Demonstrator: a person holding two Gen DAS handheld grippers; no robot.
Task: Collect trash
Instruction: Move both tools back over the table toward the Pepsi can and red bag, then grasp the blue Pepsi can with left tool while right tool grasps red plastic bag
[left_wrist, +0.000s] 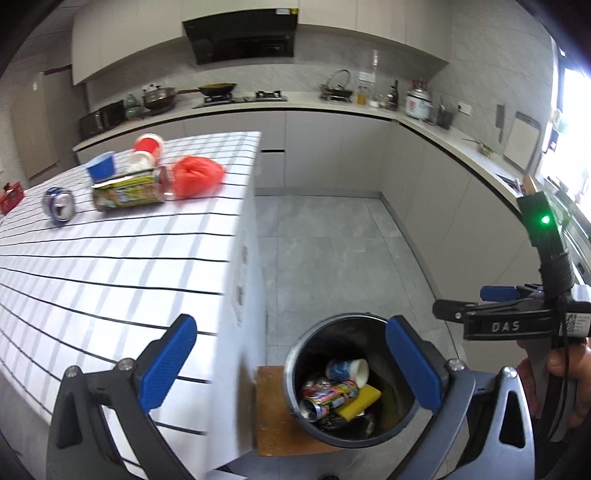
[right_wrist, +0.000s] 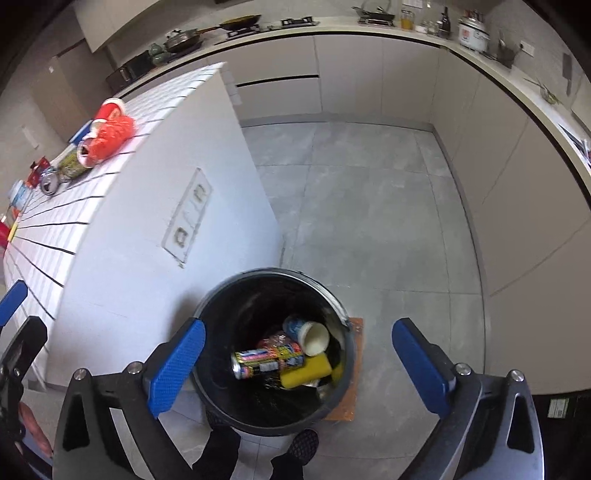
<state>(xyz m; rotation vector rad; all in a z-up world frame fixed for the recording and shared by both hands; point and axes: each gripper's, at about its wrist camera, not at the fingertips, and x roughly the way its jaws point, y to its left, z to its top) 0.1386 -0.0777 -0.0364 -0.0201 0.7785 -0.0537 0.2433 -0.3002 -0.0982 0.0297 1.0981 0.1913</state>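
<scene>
Both hand-held grippers (left (left_wrist: 291, 363), right (right_wrist: 297, 363)) gape empty above the bin (right_wrist: 221, 306)

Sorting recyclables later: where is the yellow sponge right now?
The yellow sponge lies inside the black trash bin on the floor beside the tiled counter, against a colourful drink can and below a white cup.

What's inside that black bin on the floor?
In the bin lie a drink can, a yellow sponge and a white cup on its side. Darker scraps sit underneath them, too covered to identify.
</scene>
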